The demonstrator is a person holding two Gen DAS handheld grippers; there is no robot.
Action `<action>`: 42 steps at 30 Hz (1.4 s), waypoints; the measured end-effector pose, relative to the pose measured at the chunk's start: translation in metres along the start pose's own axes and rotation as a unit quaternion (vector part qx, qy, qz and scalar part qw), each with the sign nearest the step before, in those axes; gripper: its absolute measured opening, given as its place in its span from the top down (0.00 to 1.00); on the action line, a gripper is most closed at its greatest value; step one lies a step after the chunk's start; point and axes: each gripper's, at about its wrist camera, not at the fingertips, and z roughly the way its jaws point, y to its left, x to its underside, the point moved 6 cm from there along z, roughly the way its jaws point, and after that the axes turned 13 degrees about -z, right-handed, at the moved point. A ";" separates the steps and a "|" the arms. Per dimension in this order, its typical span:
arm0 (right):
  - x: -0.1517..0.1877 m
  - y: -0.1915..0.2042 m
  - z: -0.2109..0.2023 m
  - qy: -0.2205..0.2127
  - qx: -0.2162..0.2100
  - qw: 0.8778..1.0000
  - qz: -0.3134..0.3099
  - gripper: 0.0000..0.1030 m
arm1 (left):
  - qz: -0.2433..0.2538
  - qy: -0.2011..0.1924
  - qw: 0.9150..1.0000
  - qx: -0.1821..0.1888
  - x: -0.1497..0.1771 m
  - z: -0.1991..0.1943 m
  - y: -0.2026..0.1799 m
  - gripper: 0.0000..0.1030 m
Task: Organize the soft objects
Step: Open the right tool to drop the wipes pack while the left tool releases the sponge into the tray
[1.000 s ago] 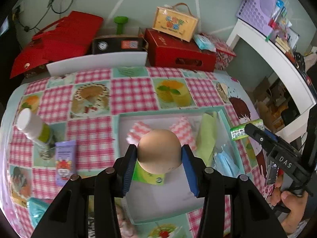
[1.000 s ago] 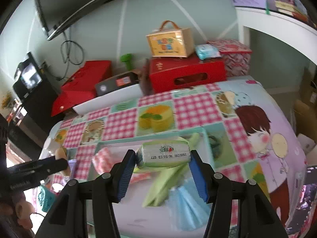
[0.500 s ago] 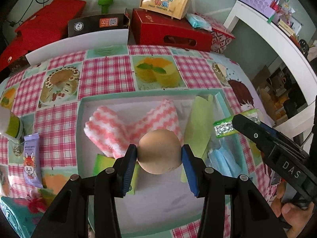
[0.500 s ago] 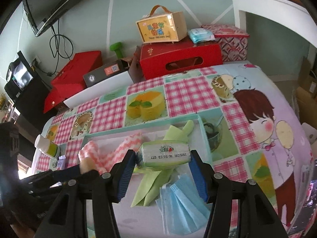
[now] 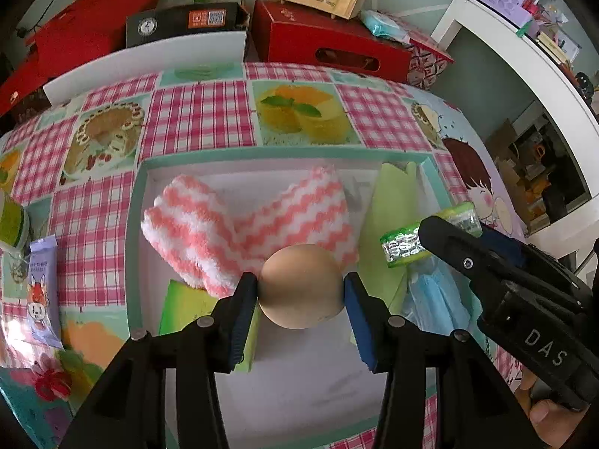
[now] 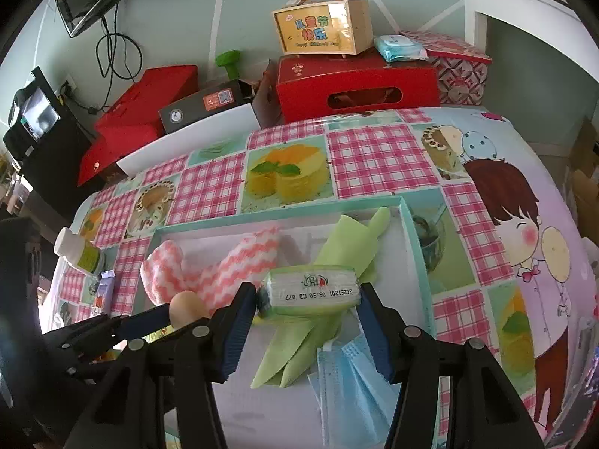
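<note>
My left gripper (image 5: pixel 301 292) is shut on a tan soft ball (image 5: pixel 301 286) and holds it over the teal-rimmed white tray (image 5: pixel 134 224). My right gripper (image 6: pixel 309 297) is shut on a green tissue pack (image 6: pixel 309 292), also above the tray (image 6: pixel 411 232). In the tray lie a pink-and-white striped cloth (image 5: pixel 247 220), a light green cloth (image 6: pixel 337 254), a blue face mask (image 6: pixel 355 381) and a green packet (image 5: pixel 183 307). The right gripper with its pack (image 5: pixel 404 247) shows at the right of the left wrist view; the ball (image 6: pixel 185 307) shows at the left of the right wrist view.
A white-capped bottle (image 6: pixel 80 252) and a purple snack packet (image 5: pixel 41 292) sit left of the tray on the checked tablecloth. Red boxes (image 6: pixel 355 86), a black box (image 5: pixel 187 24) and a yellow gift box (image 6: pixel 322 28) line the far edge. A white shelf (image 5: pixel 524 63) stands at right.
Both grippers moved forward and lower over the tray, each still holding its object. The striped cloth and green cloth are nearer and more fully in view.
</note>
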 end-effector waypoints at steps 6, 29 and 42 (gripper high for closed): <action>0.002 0.007 0.003 0.012 0.008 1.000 -0.012 0.42 | -0.014 0.010 1.000 0.004 0.003 0.000 0.007 0.44; 0.002 0.008 -0.009 0.021 0.031 0.999 -0.020 0.37 | -0.037 -0.024 0.999 -0.012 -0.010 -0.019 0.033 0.41; 0.005 0.012 -0.007 0.039 0.046 0.997 -0.041 0.24 | -0.088 -0.069 0.993 -0.044 -0.031 -0.034 0.079 0.18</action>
